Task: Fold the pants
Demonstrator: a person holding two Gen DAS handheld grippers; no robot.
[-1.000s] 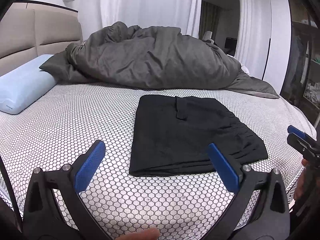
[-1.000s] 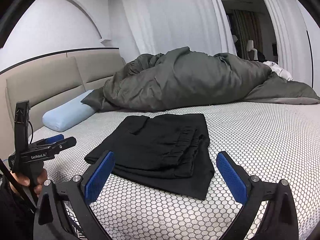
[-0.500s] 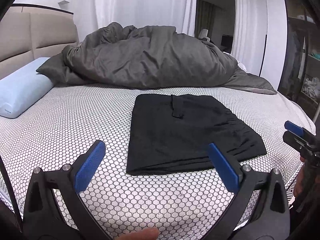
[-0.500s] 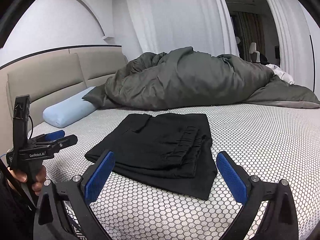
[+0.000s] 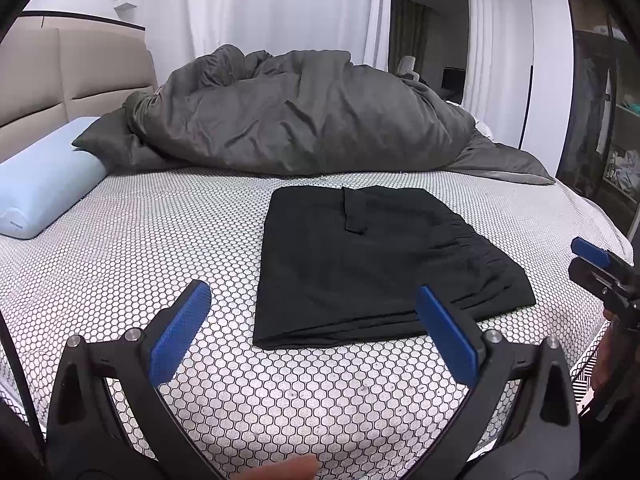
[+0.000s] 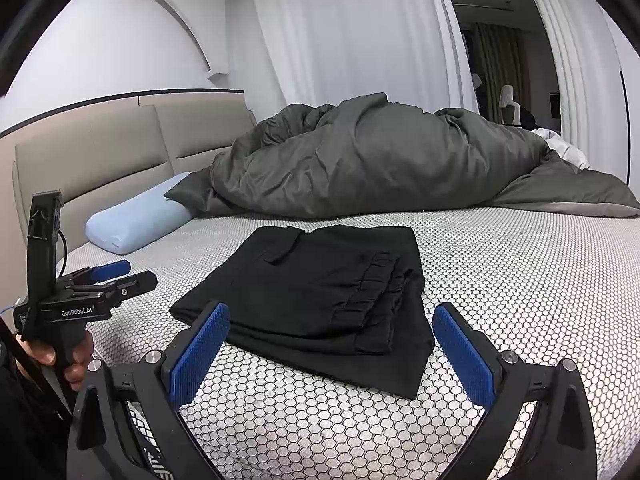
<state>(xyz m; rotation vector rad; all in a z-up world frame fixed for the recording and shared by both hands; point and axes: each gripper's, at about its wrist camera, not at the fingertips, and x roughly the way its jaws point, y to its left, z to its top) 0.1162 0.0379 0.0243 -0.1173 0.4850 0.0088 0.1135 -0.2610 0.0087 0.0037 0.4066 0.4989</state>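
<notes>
Black pants (image 5: pixel 372 264) lying folded into a flat, roughly rectangular stack on the bed (image 5: pixel 140 240), on its honeycomb-patterned sheet, near the front edge. Gathered waistband toward the right side of the stack in the left wrist view, layered folds showing along the near edge. A small flap or pocket visible on the top layer near the far edge.

Left gripper (image 5: pixel 316 332) held above the sheet just short of the near edge of the pants, blue pads spread wide apart, nothing between them, touching no fabric. A fingertip visible at the bottom edge of the left wrist view. Seen too from the right wrist camera at the left (image 6: pixel 116 276), held by a hand (image 6: pixel 60 356) around its grip, off the left side of the pants and clear of them.

Right gripper (image 6: pixel 332 346) likewise spread wide and empty, hovering at the near corner of the pants (image 6: pixel 320 292) without contact. Visible also at the right edge of the left wrist view (image 5: pixel 596 264), beside the bed edge, apart from the stack.

Behind the pants, a crumpled grey duvet (image 5: pixel 304 116) heaped across the far half of the bed. Pale blue pillow (image 5: pixel 44 180) at the left, against a beige headboard (image 5: pixel 72 76). White curtains (image 6: pixel 352 32) behind.
</notes>
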